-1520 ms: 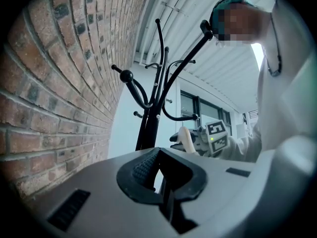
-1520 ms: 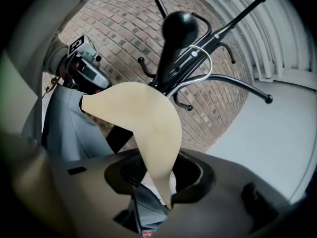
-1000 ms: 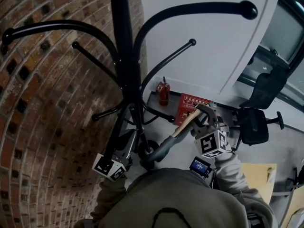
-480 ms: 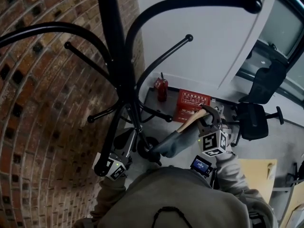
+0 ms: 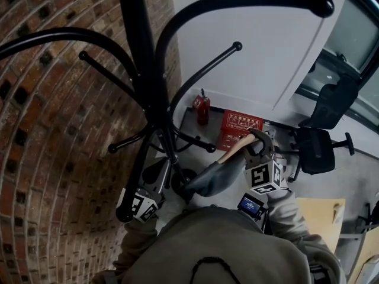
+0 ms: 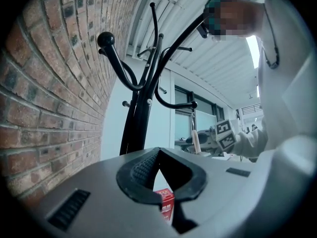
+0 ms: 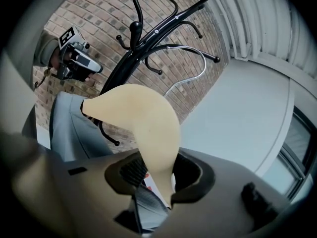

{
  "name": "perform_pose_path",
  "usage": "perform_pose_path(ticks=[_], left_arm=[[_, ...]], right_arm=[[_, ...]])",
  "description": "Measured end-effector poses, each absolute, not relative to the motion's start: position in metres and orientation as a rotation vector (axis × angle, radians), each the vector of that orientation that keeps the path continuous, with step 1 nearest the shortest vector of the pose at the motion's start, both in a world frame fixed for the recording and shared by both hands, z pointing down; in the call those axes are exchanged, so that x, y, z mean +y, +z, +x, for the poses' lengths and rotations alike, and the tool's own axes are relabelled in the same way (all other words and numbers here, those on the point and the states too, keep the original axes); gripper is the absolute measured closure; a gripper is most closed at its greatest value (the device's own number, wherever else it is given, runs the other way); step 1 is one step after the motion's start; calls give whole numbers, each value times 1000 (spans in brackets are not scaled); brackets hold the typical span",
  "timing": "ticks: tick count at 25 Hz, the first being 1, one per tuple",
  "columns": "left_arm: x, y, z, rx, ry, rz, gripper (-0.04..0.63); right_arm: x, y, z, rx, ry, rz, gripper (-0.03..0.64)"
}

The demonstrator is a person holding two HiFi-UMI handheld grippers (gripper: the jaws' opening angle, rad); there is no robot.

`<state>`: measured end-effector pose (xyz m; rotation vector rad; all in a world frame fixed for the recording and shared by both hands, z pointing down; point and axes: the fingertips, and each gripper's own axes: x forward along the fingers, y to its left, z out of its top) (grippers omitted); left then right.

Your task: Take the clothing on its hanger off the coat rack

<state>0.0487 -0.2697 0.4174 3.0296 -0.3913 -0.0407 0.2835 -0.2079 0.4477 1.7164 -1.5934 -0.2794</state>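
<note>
- Wire hook [image 7: 203, 66] of the pale wooden hanger [image 7: 143, 118] is now off the black coat rack [image 7: 156, 32].
- Right gripper [image 7: 158, 175] clamps that hanger, grey garment [image 7: 67, 128] dangling.
- Left gripper [image 6: 158, 155] is pinched together, empty.

The hook [image 7: 190, 68] is off: a moment ago it looped over a knobbed arm of the coat rack [image 7: 143, 43], and now it hangs in open air just right of the rack, touching none of its arms. The right claw [image 7: 157, 180] has drawn the hanger [image 7: 148, 123] down and back from the rack's pole, and the grey garment [image 7: 67, 128] has come away with it.
</note>
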Motion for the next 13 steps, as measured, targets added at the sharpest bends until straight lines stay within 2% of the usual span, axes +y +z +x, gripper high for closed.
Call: perform_pose_path(ticks=[13], left_arm=[[-266, 412, 49, -405, -72, 3022, 589]], right_arm=[[-213, 440, 274, -1630, -302, 1700, 477]])
